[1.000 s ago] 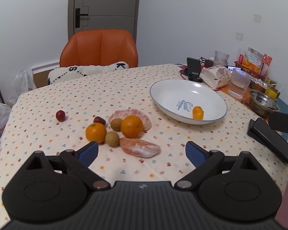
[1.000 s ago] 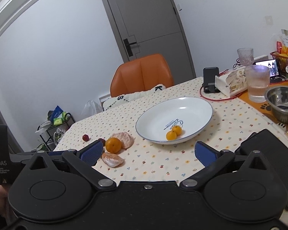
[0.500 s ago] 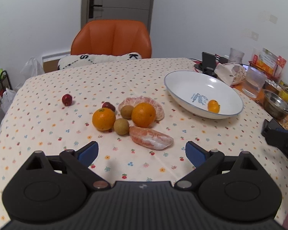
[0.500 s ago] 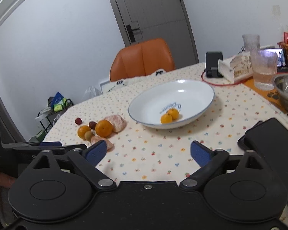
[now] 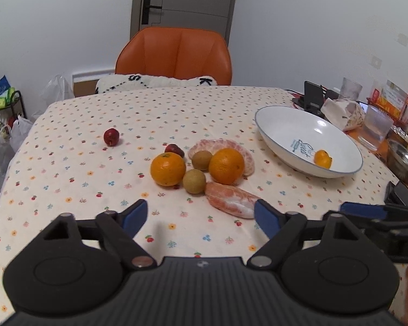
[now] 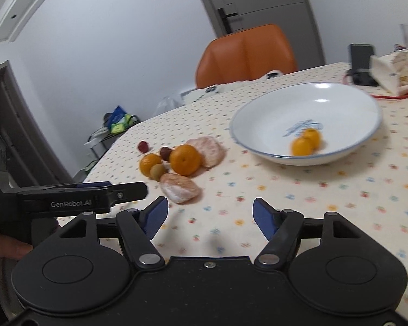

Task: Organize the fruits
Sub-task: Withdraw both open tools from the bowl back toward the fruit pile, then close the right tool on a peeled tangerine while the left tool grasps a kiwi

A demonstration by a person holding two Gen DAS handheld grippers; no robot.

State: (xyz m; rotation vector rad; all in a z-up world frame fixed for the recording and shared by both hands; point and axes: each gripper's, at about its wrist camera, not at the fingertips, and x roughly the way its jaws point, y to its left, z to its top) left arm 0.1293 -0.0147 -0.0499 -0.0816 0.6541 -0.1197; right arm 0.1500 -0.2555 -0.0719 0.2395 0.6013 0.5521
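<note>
Both grippers empty, fruit [image 5: 198, 171] on table

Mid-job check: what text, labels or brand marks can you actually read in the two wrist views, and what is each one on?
"GenRobot.AI": on the side of the left gripper, right wrist view.
"S" and "K": black letters on the white cushion on the chair.
Blue script inside the white bowl: too small to read surely.
Small white print on the left gripper's handle, cut off at the frame edge: unreadable.
Snack packets: too small.
</note>
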